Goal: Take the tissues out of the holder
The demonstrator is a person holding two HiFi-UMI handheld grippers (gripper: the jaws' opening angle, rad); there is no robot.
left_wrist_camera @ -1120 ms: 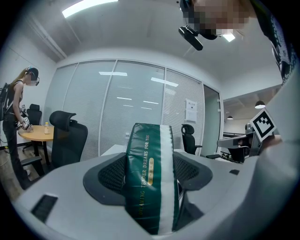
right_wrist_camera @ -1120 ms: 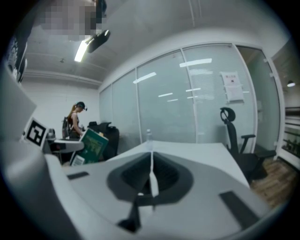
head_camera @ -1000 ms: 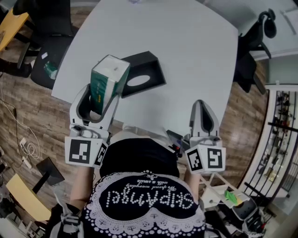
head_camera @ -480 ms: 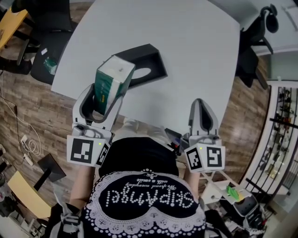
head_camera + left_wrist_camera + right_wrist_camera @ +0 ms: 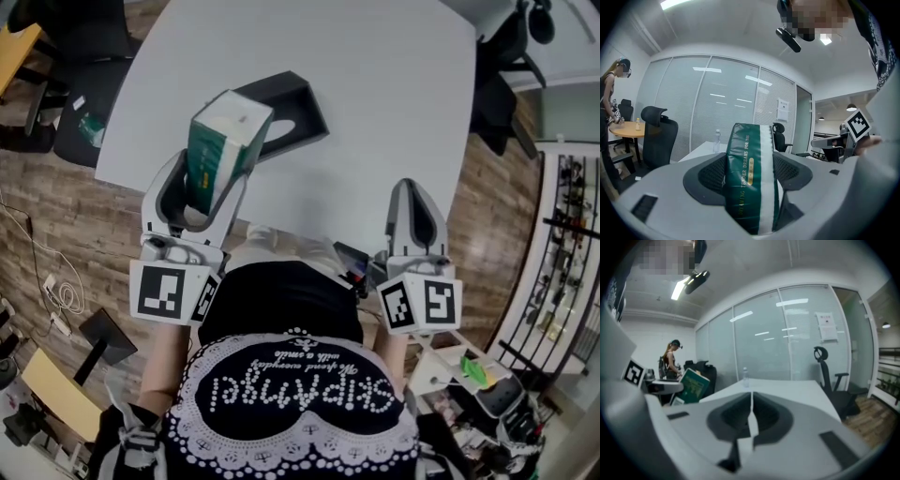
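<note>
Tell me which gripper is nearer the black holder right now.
Left. The left gripper, clamping the tissue pack, is just beside the holder; the right gripper, jaws together, sits well off to its right.

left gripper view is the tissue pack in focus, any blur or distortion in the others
Left gripper view: tissue pack fairly sharp, gold print legible, strong fisheye, dark corners. Right gripper view: softer, near jaws blurred, ceiling light bright. Head view: evenly lit, edges bowed, white table bright.

Holder (image 5: 298,111) partly behind tissue pack (image 5: 225,141)
</note>
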